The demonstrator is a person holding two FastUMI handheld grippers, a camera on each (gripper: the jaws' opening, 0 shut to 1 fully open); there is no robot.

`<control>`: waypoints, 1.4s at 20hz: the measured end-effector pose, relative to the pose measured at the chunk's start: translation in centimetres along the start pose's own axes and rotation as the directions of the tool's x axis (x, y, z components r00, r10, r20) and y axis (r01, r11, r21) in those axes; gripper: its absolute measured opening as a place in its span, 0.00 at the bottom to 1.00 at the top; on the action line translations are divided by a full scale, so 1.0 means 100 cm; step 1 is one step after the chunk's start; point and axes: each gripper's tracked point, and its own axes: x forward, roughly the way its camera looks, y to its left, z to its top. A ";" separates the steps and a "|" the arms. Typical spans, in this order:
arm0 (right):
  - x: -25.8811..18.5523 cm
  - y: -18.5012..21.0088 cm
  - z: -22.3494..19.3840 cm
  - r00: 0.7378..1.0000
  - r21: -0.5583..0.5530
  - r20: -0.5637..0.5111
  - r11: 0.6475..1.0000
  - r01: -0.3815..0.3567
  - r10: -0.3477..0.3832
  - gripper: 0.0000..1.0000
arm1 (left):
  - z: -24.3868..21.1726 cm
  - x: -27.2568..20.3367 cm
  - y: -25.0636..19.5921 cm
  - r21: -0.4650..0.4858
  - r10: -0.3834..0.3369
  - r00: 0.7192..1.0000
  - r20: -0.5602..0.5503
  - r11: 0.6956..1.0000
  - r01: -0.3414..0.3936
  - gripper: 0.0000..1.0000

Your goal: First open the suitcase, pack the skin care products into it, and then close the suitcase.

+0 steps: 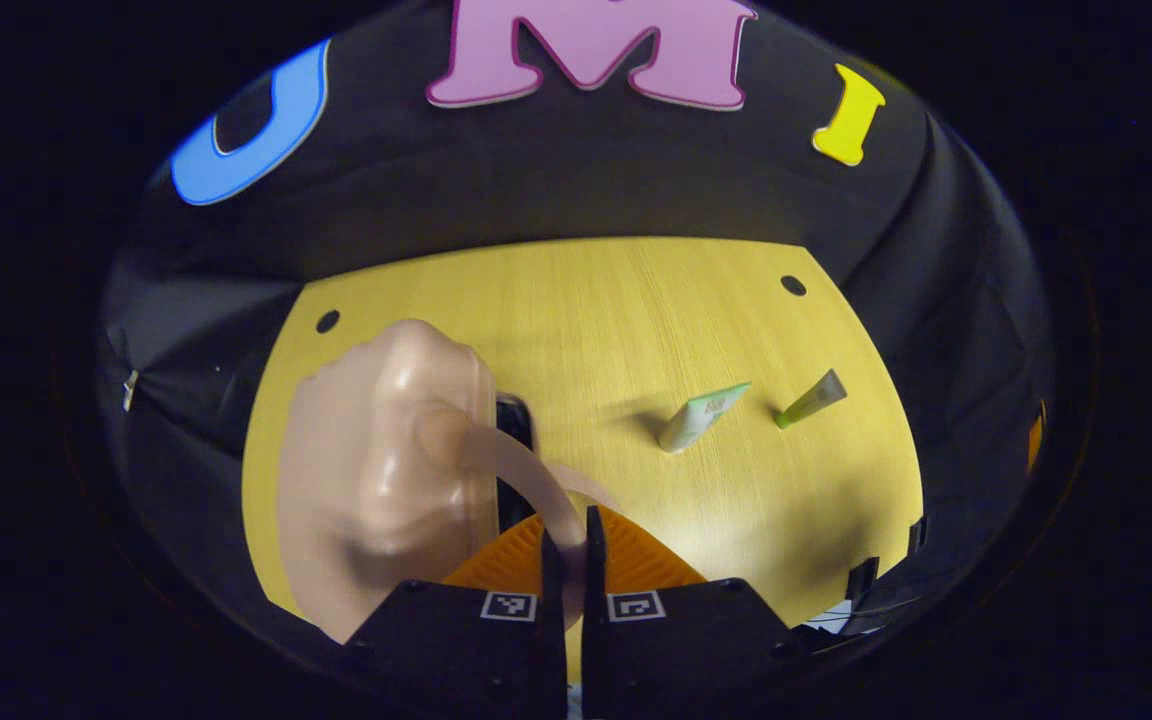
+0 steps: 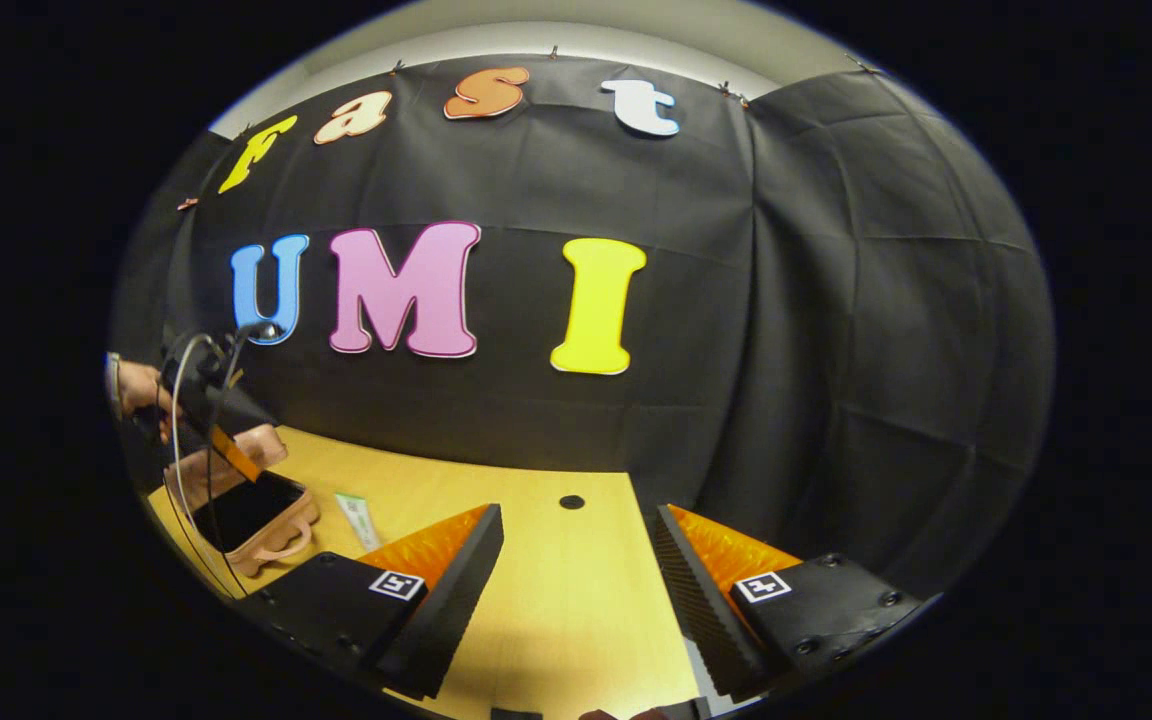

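Since the left gripper (image 1: pixel 566 545) pinches the suitcase (image 1: pixel 386 470) handle (image 1: pixel 526 470), lift its lid slowly (right gripper (image 2: pixel 576 560) wide, idle).

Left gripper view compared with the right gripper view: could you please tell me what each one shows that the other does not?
Left gripper view: the left gripper shut on the handle of the pink suitcase, and a greenish tube lying farther right. Right gripper view: the right gripper open above the table, and a hand holding the other gripper. Both: the suitcase, the white tube and the table.
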 end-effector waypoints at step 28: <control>0.018 0.225 0.009 0.983 0.025 -0.143 0.993 0.117 -0.112 0.96 | -0.142 0.109 0.520 -0.328 0.146 0.989 -0.038 0.933 -0.151 0.31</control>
